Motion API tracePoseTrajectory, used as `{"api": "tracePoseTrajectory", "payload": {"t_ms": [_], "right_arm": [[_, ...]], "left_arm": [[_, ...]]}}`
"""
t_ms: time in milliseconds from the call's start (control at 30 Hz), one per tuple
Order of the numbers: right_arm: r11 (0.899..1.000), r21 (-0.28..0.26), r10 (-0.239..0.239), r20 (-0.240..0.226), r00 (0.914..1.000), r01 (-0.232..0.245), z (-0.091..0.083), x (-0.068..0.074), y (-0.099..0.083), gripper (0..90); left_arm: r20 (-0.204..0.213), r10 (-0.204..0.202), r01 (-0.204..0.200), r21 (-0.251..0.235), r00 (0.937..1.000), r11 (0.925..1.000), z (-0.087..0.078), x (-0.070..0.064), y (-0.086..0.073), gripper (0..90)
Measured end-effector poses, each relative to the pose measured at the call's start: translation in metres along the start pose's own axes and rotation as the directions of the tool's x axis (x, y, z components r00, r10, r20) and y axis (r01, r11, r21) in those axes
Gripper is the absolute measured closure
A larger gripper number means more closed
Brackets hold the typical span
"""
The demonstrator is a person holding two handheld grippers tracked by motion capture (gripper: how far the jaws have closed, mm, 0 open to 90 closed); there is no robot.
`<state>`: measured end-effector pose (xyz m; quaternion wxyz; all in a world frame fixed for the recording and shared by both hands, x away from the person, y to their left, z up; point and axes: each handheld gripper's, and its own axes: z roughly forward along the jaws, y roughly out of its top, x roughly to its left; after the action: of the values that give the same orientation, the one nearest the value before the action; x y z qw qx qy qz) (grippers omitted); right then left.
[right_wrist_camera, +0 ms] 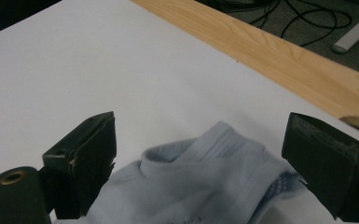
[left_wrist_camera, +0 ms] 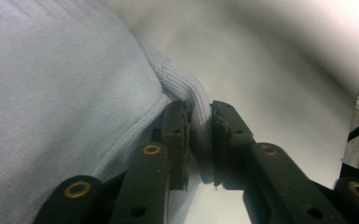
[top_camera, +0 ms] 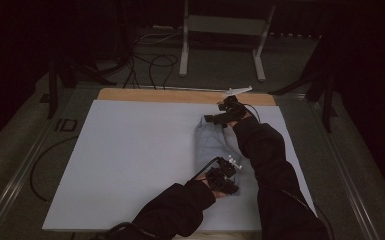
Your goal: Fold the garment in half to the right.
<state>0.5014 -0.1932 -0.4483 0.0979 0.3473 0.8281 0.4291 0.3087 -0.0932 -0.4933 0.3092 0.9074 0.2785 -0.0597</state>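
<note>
Garment, pale blue and ribbed, lies folded right of centre in the high view. The left gripper pinches its hem; the right gripper gapes wide over its collar. The white board spreads bare leftward; a wood edge runs above.

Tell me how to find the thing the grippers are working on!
Look at the white sheet covering the table, then its right part between the two black sleeves. The pale blue garment lies there, folded, ribbed hem pinched by the left gripper. It is the sole soft blue thing on the white.
</note>
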Motion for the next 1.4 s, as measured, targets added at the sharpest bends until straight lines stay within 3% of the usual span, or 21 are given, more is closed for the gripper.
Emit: {"api": "tracePoseTrajectory", "payload": {"t_ms": [167,333,567,767,833,867,1000,1100,1200,1233,1400], "right_arm": [[1.000,-0.008,0.011,0.002,0.9999,-0.011,-0.007,-0.002,-0.007,10.0],[1.000,-0.029,0.013,0.012,0.9998,-0.013,-0.019,-0.004,-0.007,9.8],[0.999,-0.051,0.002,0.008,1.0000,-0.002,-0.031,-0.001,-0.005,9.4],[0.998,-0.059,0.003,0.005,1.0000,-0.003,-0.035,0.001,-0.008,9.4],[0.998,-0.056,0.000,0.011,0.9999,0.001,-0.035,0.002,-0.008,9.4],[0.998,-0.064,0.003,0.005,1.0000,-0.002,-0.036,0.004,-0.009,9.4],[0.998,-0.064,-0.008,0.004,1.0000,0.008,-0.037,0.008,-0.011,9.4],[0.998,-0.062,-0.008,-0.003,1.0000,0.008,-0.037,0.013,-0.012,9.4],[0.998,-0.066,-0.025,-0.004,0.9997,0.025,-0.038,0.020,-0.012,9.4],[0.998,-0.066,-0.025,-0.004,0.9997,0.025,-0.038,0.020,-0.012,9.4],[0.996,-0.088,-0.033,-0.017,0.9993,0.031,-0.042,0.030,-0.014,9.4]], "left_arm": [[0.014,0.017,-0.017,0.010,0.9998,0.9998,0.000,-0.003,0.001,70.7],[-0.007,0.047,-0.047,-0.011,0.9989,0.9988,-0.004,-0.011,0.003,56.3],[-0.042,0.061,-0.064,-0.066,0.9972,0.9958,-0.029,-0.012,0.009,39.9],[-0.085,0.070,-0.078,-0.097,0.9939,0.9922,-0.053,-0.005,0.009,23.0],[-0.079,0.070,-0.077,-0.096,0.9945,0.9924,-0.058,-0.001,0.008,19.6],[-0.061,0.074,-0.080,-0.098,0.9954,0.9920,-0.061,0.001,0.007,12.3],[-0.046,0.085,-0.090,-0.107,0.9953,0.9902,-0.074,0.010,0.004,1.6],[-0.058,0.088,-0.096,-0.139,0.9944,0.9857,-0.085,0.017,0.001,0.2],[-0.074,0.104,-0.117,-0.200,0.9919,0.9728,-0.106,0.031,-0.004,0.1],[-0.074,0.104,-0.117,-0.200,0.9919,0.9728,-0.106,0.031,-0.004,0.1],[-0.099,0.111,-0.134,-0.268,0.9890,0.9541,-0.133,0.048,-0.011,0.1]]}}
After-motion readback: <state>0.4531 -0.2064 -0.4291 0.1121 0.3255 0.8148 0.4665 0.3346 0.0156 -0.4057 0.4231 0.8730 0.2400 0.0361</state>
